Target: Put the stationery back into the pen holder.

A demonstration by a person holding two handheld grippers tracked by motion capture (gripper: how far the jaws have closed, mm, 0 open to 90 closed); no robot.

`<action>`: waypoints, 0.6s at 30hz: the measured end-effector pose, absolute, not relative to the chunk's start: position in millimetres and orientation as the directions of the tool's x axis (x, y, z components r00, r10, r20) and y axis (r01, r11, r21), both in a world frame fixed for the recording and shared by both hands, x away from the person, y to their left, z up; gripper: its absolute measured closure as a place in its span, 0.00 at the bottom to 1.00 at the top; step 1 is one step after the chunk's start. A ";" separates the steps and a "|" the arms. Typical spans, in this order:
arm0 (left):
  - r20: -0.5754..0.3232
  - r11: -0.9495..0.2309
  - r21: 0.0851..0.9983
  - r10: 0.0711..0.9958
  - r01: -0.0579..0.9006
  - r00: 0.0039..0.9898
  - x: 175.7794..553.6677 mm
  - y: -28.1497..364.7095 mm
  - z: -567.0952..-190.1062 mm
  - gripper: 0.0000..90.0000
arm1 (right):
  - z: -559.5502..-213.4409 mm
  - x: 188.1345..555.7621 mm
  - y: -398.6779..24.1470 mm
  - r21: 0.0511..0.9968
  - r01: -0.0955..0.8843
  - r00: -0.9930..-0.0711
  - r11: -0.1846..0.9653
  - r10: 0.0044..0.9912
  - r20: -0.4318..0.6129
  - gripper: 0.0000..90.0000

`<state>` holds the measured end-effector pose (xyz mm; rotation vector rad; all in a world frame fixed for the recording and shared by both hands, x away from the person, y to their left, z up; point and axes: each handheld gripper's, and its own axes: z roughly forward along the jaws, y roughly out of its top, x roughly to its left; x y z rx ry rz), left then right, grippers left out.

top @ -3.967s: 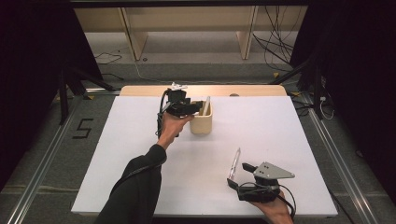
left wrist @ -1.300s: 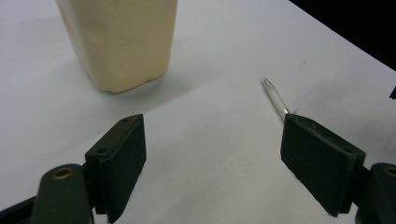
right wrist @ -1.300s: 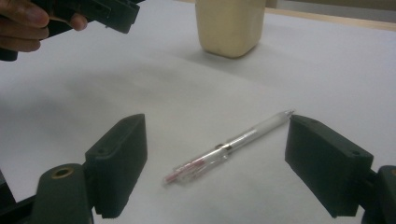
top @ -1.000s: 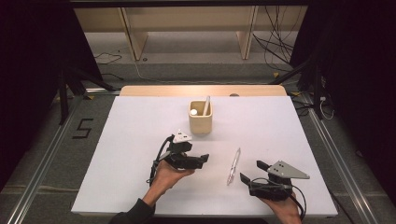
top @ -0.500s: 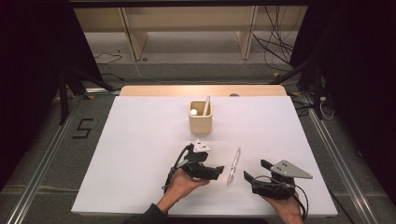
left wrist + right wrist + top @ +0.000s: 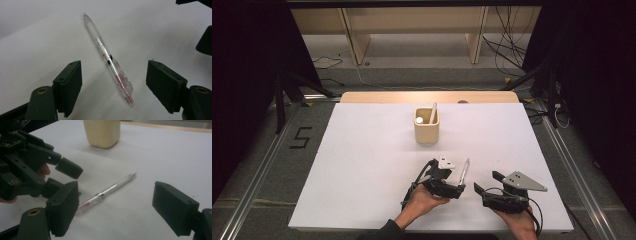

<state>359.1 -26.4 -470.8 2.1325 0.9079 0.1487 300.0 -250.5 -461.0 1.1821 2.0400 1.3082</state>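
A clear pen (image 6: 463, 172) with a pink inner tube lies flat on the white table (image 6: 362, 165) near the front. My left gripper (image 6: 460, 189) sits at the pen's near end. In the left gripper view the pen (image 6: 107, 57) lies between the open pads (image 6: 70, 85) without touching them; the jaws have just been closing a little. My right gripper (image 6: 486, 182) rests open to the right of the pen, and in its own view the right gripper (image 6: 117, 207) looks at the pen (image 6: 110, 190) and at the left gripper (image 6: 67, 175).
A beige cup (image 6: 427, 127) holding a white pen and a round-topped item stands at mid table, behind the grippers; the cup (image 6: 102, 132) is also in the right gripper view. A wooden strip (image 6: 427, 96) lines the far edge.
The left gripper has moved right and down to the pen's near end, so its jaws now straddle the pen. The pen and the right gripper have kept still.
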 end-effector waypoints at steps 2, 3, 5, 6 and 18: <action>-0.177 -0.436 0.710 0.649 0.553 0.739 358.8 -29.4 -472.9 0.35 | -460.9 300.0 -250.7 0.887 0.424 -0.534 0.184 0.841 0.081 0.24; -0.177 -0.436 0.709 0.651 0.554 0.738 358.8 -30.9 -474.1 0.36 | -460.9 299.9 -250.7 0.886 0.425 -0.533 0.183 0.842 0.082 0.24; -0.176 -0.440 0.705 0.651 0.556 0.738 359.1 -33.1 -476.2 0.38 | -460.8 299.9 -250.7 0.886 0.426 -0.533 0.182 0.842 0.083 0.25; -0.173 -0.443 0.704 0.651 0.555 0.739 359.1 -34.0 -476.9 0.40 | -460.8 299.9 -250.7 0.886 0.426 -0.533 0.182 0.842 0.083 0.25; -0.142 -0.470 0.703 0.643 0.534 0.753 357.2 -42.6 -481.6 0.52 | -460.9 300.0 -250.8 0.886 0.425 -0.535 0.186 0.841 0.080 0.25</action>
